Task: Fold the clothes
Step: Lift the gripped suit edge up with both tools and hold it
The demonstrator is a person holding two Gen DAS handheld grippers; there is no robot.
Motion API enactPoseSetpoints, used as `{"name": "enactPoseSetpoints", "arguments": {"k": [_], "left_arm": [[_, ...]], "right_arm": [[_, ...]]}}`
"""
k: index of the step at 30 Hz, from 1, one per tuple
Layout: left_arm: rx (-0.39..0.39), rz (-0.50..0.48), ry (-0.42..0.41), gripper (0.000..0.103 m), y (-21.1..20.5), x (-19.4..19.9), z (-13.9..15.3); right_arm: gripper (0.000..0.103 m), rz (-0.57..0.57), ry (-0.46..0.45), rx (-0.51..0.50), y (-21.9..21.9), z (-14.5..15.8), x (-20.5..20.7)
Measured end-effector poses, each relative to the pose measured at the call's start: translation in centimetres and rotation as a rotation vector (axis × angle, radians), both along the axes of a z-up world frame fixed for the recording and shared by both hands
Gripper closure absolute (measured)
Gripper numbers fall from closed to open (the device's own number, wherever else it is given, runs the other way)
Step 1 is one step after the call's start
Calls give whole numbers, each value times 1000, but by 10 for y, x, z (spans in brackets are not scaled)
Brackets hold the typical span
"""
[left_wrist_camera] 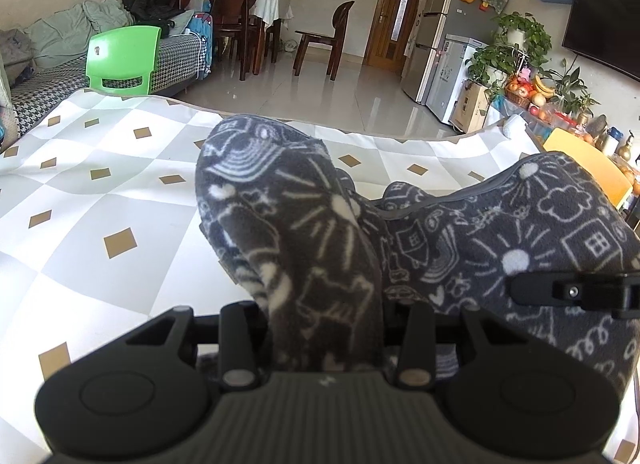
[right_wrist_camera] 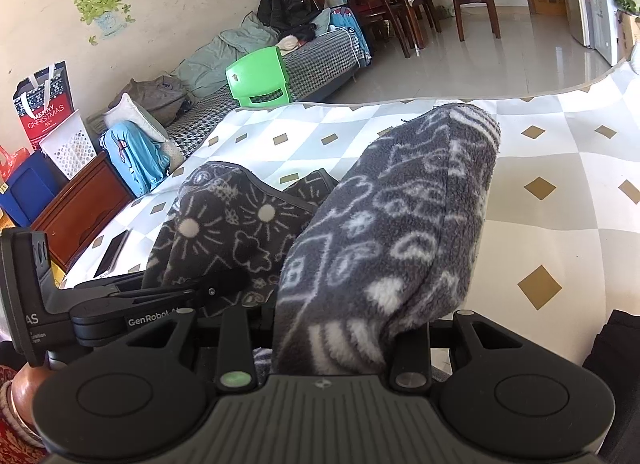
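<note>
A grey fleece garment (left_wrist_camera: 500,232) with white doodle print lies bunched on the checked mat (left_wrist_camera: 100,192). In the left wrist view a fold of it rises from between the fingers of my left gripper (left_wrist_camera: 324,304), which is shut on it; the cloth hides the fingertips. My right gripper's finger (left_wrist_camera: 580,292) shows at the right edge, against the same garment. In the right wrist view my right gripper (right_wrist_camera: 336,304) is shut on another thick fold of the fleece garment (right_wrist_camera: 400,204). The left gripper (right_wrist_camera: 120,304) sits close at its left, on the cloth.
The mat (right_wrist_camera: 560,168) ends at a far edge, with a green plastic chair (right_wrist_camera: 260,76) and a sofa behind it. A phone (right_wrist_camera: 112,254) lies near the mat's left edge. A sleeve and bangled wrist (right_wrist_camera: 16,404) show at bottom left.
</note>
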State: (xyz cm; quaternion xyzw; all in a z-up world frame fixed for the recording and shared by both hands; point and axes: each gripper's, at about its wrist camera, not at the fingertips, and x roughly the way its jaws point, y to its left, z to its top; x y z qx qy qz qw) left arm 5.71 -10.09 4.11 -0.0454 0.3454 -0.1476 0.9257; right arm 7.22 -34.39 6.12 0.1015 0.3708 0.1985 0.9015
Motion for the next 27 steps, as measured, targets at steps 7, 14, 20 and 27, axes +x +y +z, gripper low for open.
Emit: {"name": "enactPoseSetpoints", "arguments": {"k": [7,14,20,27], "left_arm": [[22,-26,-6,65,-16,-3,1],[40,-54,-10,65,-38,-6,4],[54,-70,-11,65,-58,-7,5],[67,-87,-28,65,-80,-3,15]], "right_arm": [[66,-21,5,0,-13,0,-8],[66,-59,6,4,-28,1,-18],[66,-85,0,8,-42,3,-25],[66,-134,-16,24,-60,7,-32]]}}
